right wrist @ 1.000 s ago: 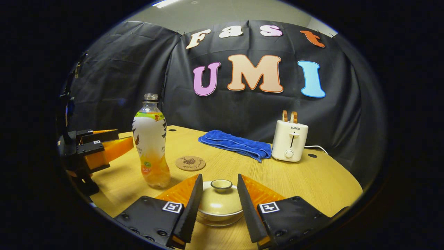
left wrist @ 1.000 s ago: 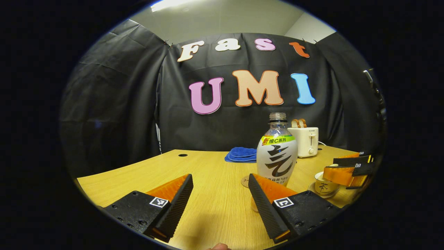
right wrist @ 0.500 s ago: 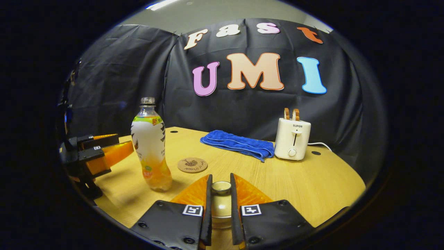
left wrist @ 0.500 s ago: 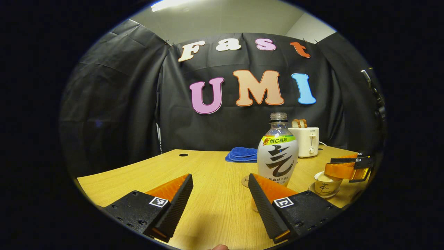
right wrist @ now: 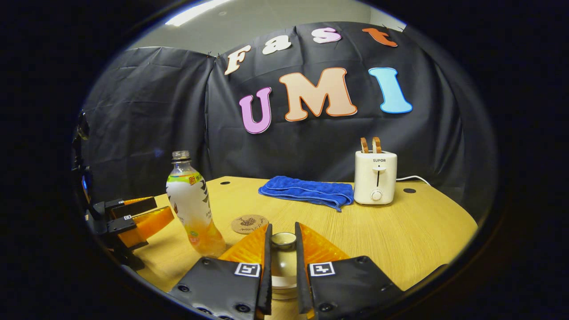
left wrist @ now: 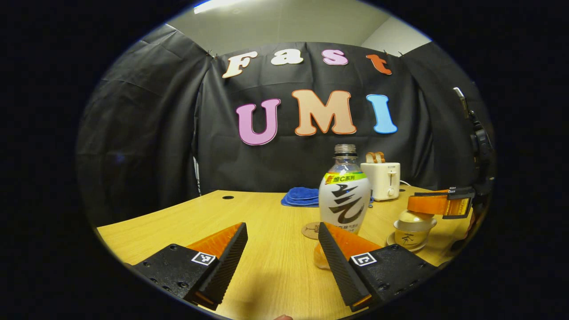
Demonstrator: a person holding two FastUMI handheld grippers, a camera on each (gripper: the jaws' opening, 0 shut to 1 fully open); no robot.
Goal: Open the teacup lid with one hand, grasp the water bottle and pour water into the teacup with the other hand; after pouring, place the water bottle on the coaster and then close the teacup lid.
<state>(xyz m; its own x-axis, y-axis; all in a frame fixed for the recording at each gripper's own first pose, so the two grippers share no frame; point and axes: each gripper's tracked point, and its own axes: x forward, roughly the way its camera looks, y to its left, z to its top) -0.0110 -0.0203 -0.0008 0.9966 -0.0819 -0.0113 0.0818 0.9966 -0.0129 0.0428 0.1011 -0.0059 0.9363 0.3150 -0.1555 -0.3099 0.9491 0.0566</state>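
Observation:
The capless water bottle (left wrist: 343,201) stands on the table just ahead and right of my open left gripper (left wrist: 282,231), nothing between its fingers. Behind the bottle lies the round cork coaster (left wrist: 310,230). At the right, the cream teacup (left wrist: 406,238) sits on its saucer. My right gripper (left wrist: 438,205) holds the lid (left wrist: 410,216) slightly above the cup's rim. In the right gripper view, my right gripper (right wrist: 283,229) is shut on the lid's knob (right wrist: 283,240). The bottle (right wrist: 193,204), coaster (right wrist: 249,223) and left gripper (right wrist: 153,211) are to the left.
A folded blue towel (right wrist: 306,191) and a white toaster (right wrist: 375,182) with its cord stand at the back of the wooden table (right wrist: 400,231). The towel (left wrist: 301,196) and toaster (left wrist: 382,180) lie behind the bottle. The table's far-right edge curves.
My right gripper closed on the lid's knob and raised the lid off the teacup, tilting as it rose. The left gripper stayed open and turned slightly, shifting the scene left.

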